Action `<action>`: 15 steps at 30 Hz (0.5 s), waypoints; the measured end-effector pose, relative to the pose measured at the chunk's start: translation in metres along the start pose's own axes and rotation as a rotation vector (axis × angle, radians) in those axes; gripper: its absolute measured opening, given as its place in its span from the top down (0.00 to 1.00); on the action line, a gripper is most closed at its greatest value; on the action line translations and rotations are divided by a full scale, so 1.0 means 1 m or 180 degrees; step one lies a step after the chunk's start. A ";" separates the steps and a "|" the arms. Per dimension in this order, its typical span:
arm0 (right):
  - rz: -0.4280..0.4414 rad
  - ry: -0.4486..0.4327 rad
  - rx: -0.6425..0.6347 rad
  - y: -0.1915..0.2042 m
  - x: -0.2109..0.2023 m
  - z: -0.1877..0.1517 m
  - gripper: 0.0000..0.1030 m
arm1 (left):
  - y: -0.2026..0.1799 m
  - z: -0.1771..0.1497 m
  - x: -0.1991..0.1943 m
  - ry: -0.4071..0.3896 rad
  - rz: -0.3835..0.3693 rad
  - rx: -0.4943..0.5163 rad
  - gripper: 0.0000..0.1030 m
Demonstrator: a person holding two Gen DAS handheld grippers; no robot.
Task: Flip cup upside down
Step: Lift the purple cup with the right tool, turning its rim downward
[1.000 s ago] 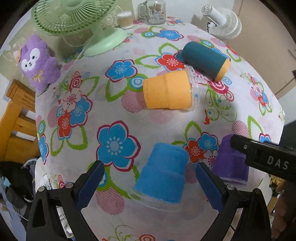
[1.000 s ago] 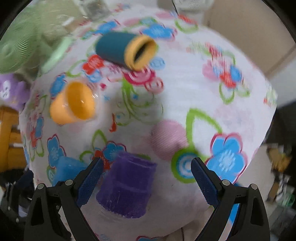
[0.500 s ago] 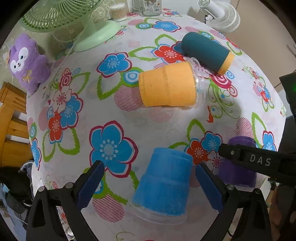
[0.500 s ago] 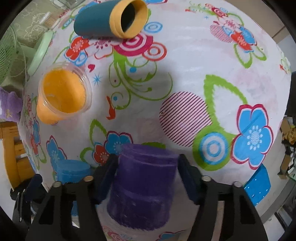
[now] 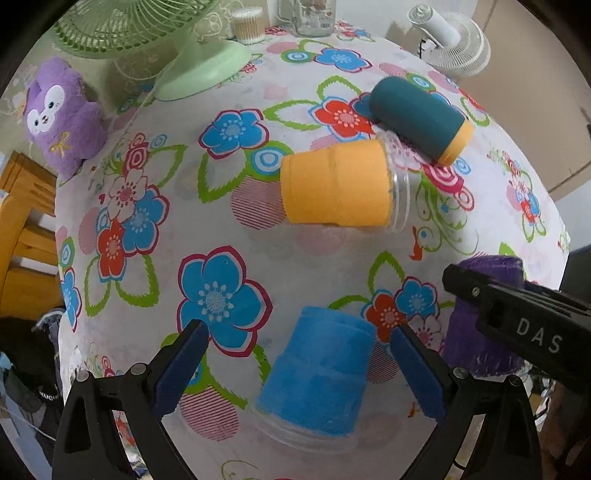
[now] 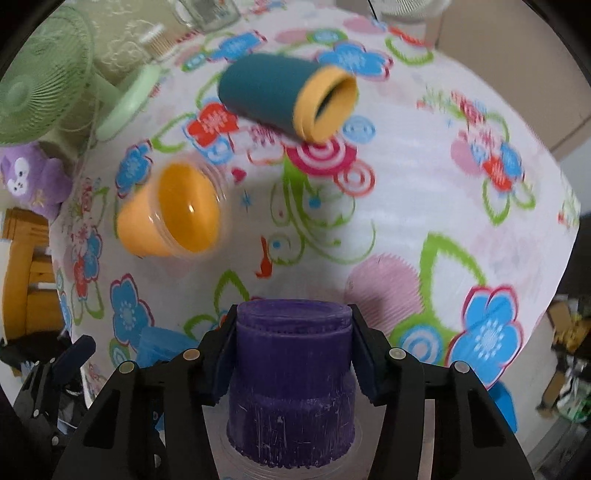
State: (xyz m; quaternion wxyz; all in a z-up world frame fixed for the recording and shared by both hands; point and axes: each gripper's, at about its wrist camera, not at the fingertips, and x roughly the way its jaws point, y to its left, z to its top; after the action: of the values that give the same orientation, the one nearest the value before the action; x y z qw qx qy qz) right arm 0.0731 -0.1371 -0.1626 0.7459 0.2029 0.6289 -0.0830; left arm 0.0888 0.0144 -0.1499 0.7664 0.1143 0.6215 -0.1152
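A purple cup (image 6: pixel 291 384) stands upside down, base up, near the table's front edge. My right gripper (image 6: pixel 291 354) is shut on it, fingers pressed to both sides. It also shows in the left wrist view (image 5: pixel 480 332), behind the right gripper's finger (image 5: pixel 517 321). A blue cup (image 5: pixel 317 373) stands upside down between the open fingers of my left gripper (image 5: pixel 299 369), which do not touch it. An orange cup (image 5: pixel 340 184) and a teal cup (image 5: pixel 417 118) lie on their sides farther back.
The round table has a flowered cloth (image 5: pixel 221 295). A green fan (image 5: pixel 177 44), a purple plush toy (image 5: pixel 62 114), a white fan (image 5: pixel 454 40), a glass jar (image 5: pixel 310 16) and a cotton swab box (image 5: pixel 249 27) stand at the back. A wooden chair (image 5: pixel 22 229) is at the left.
My right gripper has closed on the purple cup, which it straddled open a second ago. The left gripper has stayed open around the blue cup, shifting only slightly.
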 end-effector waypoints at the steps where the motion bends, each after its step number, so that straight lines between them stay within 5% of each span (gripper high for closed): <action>1: 0.0010 -0.0033 -0.0033 -0.001 -0.003 0.002 0.45 | -0.001 0.000 -0.002 -0.0012 0.0006 -0.0030 0.03; 15: 0.0321 -0.0570 -0.0987 0.001 -0.073 0.032 0.45 | -0.021 0.000 -0.055 -0.0257 0.0122 -0.0908 0.03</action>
State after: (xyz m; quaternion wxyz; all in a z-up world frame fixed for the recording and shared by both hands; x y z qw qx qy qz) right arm 0.0884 -0.1588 -0.0870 0.8245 0.1085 0.5543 0.0348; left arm 0.0707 -0.0033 -0.0969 0.8013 0.0114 0.5979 -0.0156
